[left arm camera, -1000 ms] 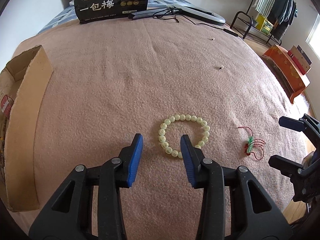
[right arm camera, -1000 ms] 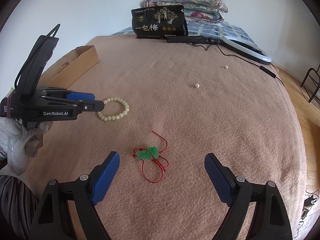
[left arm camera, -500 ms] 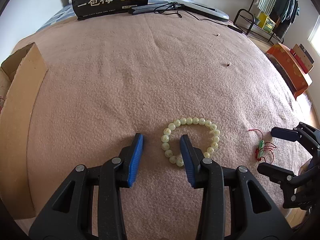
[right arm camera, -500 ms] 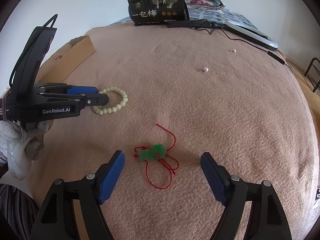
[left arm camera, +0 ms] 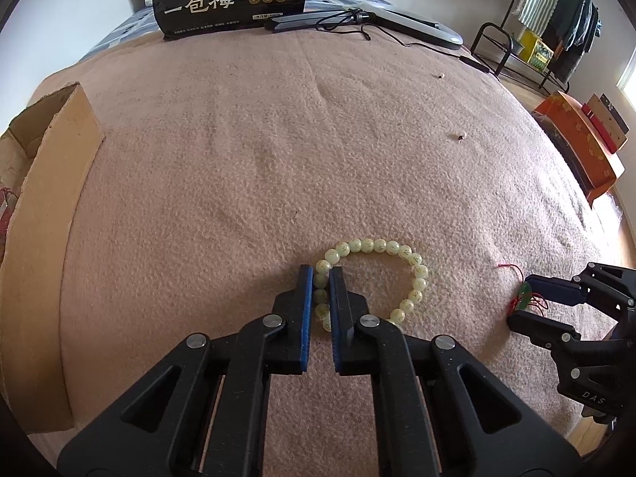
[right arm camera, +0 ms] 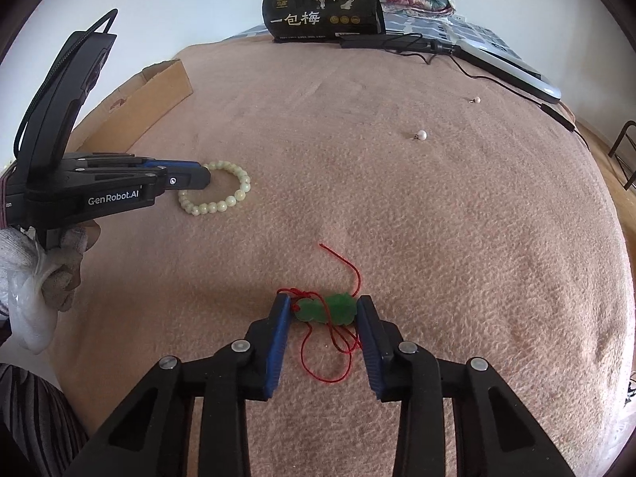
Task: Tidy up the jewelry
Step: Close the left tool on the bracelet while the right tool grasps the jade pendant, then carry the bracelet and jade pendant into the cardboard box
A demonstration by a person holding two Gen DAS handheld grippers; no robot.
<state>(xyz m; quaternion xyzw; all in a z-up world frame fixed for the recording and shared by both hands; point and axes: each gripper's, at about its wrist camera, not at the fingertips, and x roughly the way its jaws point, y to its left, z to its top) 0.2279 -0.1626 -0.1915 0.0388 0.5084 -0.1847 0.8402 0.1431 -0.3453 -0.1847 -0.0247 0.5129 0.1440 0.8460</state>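
A: Where was the bead bracelet [left arm camera: 375, 274]?

B: On the pink blanket [left arm camera: 278, 159] of the bed, one side clenched in the left hand-held gripper [left arm camera: 318, 278].

A: And the right hand-held gripper [right arm camera: 324, 312]?

B: Its jaws had just been closing around the green pendant [right arm camera: 328, 309] with its red cord [right arm camera: 342, 270], blue pads touching both ends.

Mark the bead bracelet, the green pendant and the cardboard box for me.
bead bracelet [left arm camera: 417, 274], left wrist view, on a bead of its right arc.
green pendant [right arm camera: 326, 310], right wrist view, on the middle of the stone.
cardboard box [left arm camera: 51, 206], left wrist view, on its near flap.
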